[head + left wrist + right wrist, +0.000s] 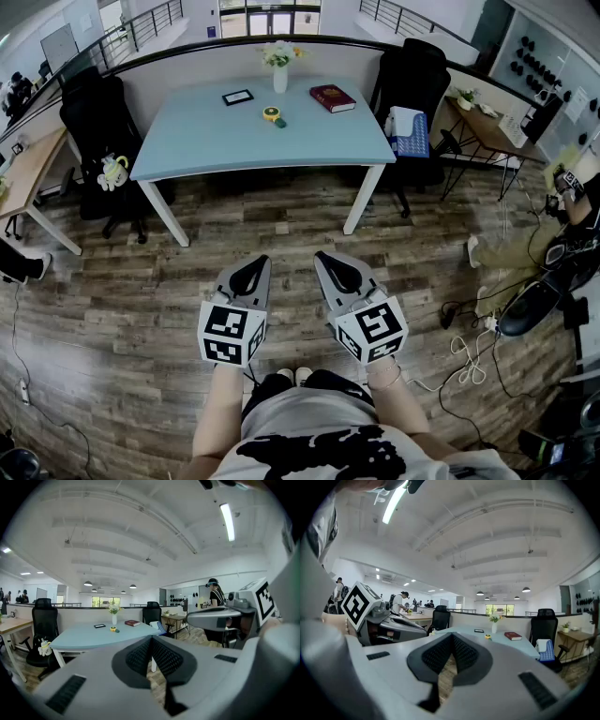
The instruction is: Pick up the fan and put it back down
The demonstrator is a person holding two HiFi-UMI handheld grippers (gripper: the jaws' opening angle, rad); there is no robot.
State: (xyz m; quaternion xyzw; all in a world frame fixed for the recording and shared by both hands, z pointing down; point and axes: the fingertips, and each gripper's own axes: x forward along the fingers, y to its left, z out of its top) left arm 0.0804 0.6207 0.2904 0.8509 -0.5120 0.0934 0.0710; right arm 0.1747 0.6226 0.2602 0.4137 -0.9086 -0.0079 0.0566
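Jaws clenched and empty on both the left gripper (249, 272) and right gripper (333, 267), held level side by side at the near floor, because the fan (273, 115), apparently the small yellow thing by the vase (280, 77), sits on the far tabletop (206, 131), well out of reach.

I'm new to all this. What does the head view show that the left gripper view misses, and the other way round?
Only the head view shows the wearer's own forearms and shirt, the marker cube on the left tool, and the cables on the floor.

Only the left gripper view shows the ceiling, with its strip light and round lamps.

Both show the pale blue table, the vase of flowers, the red book, the black chairs and the right tool.
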